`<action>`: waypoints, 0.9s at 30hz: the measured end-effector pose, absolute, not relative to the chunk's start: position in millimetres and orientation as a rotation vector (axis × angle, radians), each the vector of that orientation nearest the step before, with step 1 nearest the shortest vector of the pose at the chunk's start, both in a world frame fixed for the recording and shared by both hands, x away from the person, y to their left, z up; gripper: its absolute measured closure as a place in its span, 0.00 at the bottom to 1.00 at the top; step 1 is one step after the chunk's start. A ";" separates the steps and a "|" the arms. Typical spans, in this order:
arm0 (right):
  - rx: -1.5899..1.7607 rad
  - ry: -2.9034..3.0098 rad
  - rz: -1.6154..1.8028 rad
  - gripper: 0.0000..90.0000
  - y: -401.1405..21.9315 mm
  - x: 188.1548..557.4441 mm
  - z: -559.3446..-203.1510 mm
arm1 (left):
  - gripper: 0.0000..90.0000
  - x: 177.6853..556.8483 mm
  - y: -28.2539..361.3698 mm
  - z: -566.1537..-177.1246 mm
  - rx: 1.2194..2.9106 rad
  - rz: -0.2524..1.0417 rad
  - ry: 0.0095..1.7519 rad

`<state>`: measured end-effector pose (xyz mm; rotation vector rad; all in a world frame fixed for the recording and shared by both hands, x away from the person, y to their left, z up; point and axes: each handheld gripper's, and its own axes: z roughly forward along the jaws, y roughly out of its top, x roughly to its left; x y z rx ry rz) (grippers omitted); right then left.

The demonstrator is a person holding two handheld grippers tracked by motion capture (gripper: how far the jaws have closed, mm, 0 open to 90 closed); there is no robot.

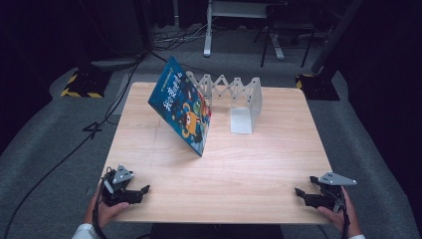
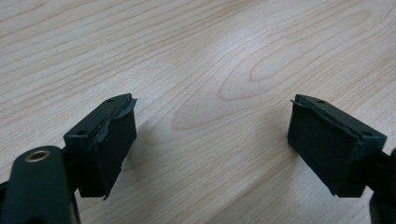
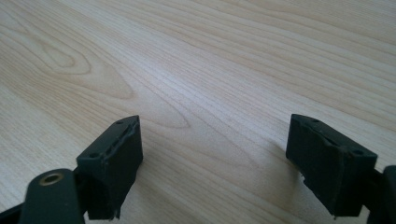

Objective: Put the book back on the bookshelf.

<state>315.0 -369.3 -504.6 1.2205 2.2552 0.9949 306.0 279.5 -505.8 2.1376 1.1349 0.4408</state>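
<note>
A blue picture book stands tilted on the wooden table, leaning back against the left end of a white folding book rack. My left gripper rests at the table's near left corner, held by a hand, far from the book. Its jaws stand wide open over bare wood in the left gripper view. My right gripper sits at the near right corner, also held by a hand. In the right gripper view its jaws are wide open with nothing between them.
The rack's white end plate stands on the table's far middle, right of the book. Beyond the table are grey carpet, black cables, stand bases with yellow-black tape and desk legs.
</note>
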 end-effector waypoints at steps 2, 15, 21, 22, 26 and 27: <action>1.221 2.254 0.994 0.21 -369.3 314.9 -504.7 | 0.18 306.0 279.5 -505.8 2.139 0.441 1.134; 1.223 2.254 0.995 0.21 -369.3 314.9 -504.6 | 0.18 305.4 278.9 -505.2 2.142 0.441 1.146; 1.224 2.253 0.994 0.21 -369.3 314.8 -504.7 | 0.18 305.5 278.1 -505.7 2.133 0.446 1.151; 1.224 2.253 0.994 0.21 -369.3 314.8 -504.6 | 0.18 305.6 277.7 -505.8 2.129 0.450 1.155; 1.224 2.253 0.994 0.21 -369.4 314.9 -504.7 | 0.18 305.6 276.8 -505.8 2.125 0.448 1.167; 1.221 2.253 0.995 0.21 -369.5 315.0 -504.7 | 0.18 305.7 276.7 -505.7 2.125 0.449 1.167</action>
